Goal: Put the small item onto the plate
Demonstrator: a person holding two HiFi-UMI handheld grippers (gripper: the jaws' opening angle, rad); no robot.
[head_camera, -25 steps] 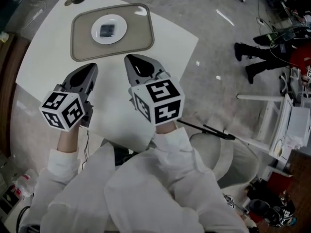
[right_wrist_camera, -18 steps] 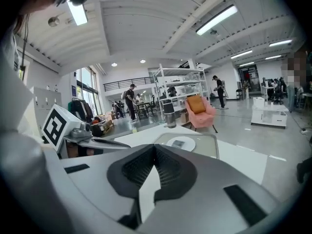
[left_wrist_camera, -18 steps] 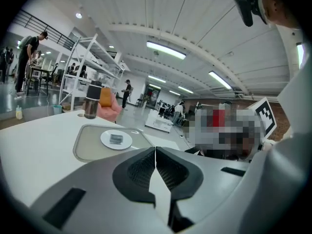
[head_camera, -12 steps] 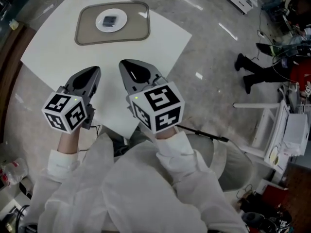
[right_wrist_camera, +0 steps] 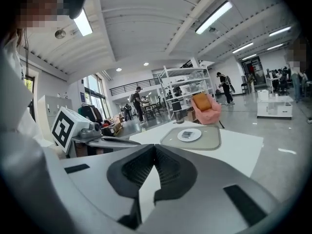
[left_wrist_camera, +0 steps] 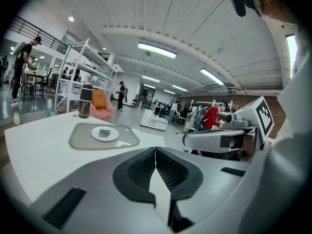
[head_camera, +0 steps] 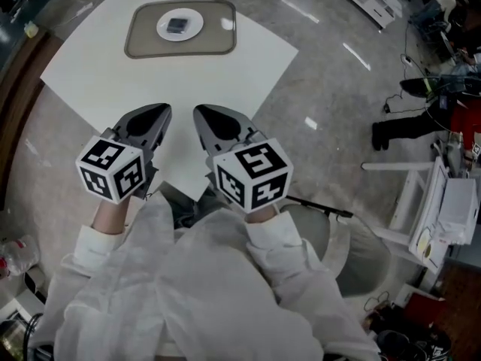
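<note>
Lying on plate (head_camera: 195, 27): small item (head_camera: 177, 25).

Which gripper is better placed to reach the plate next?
Right gripper, marginally: the plate sits nearer its pointing line. It and the left gripper are shut, empty, well short; the small item already lies there.
</note>
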